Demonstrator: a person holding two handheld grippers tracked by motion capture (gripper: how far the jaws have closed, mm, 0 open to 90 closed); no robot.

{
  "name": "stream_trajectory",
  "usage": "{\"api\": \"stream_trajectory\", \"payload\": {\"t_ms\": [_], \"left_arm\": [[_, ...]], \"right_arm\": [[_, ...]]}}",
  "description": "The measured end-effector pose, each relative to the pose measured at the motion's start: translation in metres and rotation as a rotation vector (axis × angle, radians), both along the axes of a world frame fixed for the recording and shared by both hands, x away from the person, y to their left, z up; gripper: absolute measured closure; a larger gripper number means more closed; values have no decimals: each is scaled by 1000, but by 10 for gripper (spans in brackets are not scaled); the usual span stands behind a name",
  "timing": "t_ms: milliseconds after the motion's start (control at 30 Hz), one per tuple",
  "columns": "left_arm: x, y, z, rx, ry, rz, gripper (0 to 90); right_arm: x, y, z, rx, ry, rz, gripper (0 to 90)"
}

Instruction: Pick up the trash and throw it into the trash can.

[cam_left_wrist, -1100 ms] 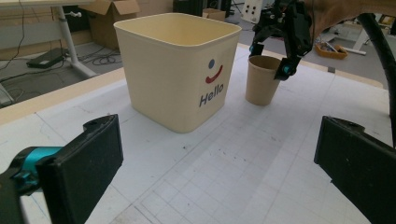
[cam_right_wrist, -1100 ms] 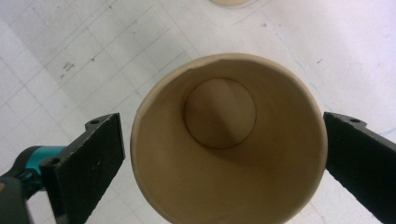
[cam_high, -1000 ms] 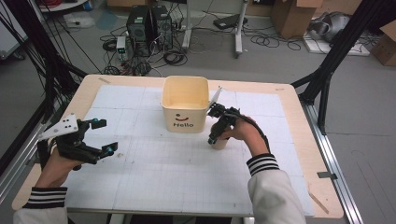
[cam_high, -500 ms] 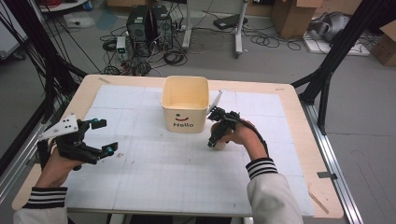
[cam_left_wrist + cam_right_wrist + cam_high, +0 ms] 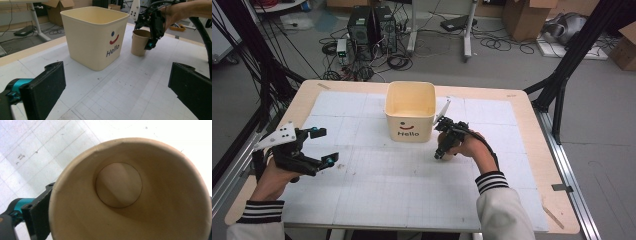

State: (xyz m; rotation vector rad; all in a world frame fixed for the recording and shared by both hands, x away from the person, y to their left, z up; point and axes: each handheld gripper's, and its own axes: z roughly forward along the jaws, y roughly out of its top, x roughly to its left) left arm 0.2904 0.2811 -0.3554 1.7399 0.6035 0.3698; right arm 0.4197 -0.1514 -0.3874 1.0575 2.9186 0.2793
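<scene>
A brown paper cup (image 5: 446, 156) stands upright on the white grid mat, just right of the cream "Hello" bin (image 5: 409, 131). My right gripper (image 5: 443, 146) comes down over the cup with a jaw on each side of it. In the right gripper view I look straight into the empty cup (image 5: 125, 195); its rim is slightly dented and one black jaw presses against its left wall. In the left gripper view the cup (image 5: 138, 43) sits beside the bin (image 5: 95, 45). My left gripper (image 5: 326, 146) hovers open at the mat's left, jaws wide apart (image 5: 117, 95), holding nothing.
The white grid mat (image 5: 402, 195) covers most of the wooden table (image 5: 532, 150). Black frame posts (image 5: 562, 95) stand at the table's left and right sides. Computer towers (image 5: 372, 25), cables and cardboard boxes lie on the floor beyond the far edge.
My right gripper with the cup has shifted slightly down and toward the person. The left gripper has stayed where it was.
</scene>
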Motion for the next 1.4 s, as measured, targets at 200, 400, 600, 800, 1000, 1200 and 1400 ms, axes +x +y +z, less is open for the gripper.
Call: {"api": "stream_trajectory", "payload": {"t_ms": [200,400,600,800,1000,1200,1400], "left_arm": [[0,1,0,-2,-2,-1,17],[0,1,0,-1,-3,-2,17],[0,1,0,-1,-2,-1,17],[0,1,0,1,-1,-1,17],[0,1,0,0,-2,1,17],[0,1,0,-2,-1,1,17],[0,1,0,-3,-2,5,17]], "right_arm": [[0,0,0,7,-5,3,107],[0,0,2,12,-5,6,237],[-1,0,4,6,-9,3,277],[-2,0,4,0,-20,7,307],[-2,0,5,3,-10,7,320],[-3,-2,9,8,-13,9,334],[-6,-3,18,1,-8,12,336]]}}
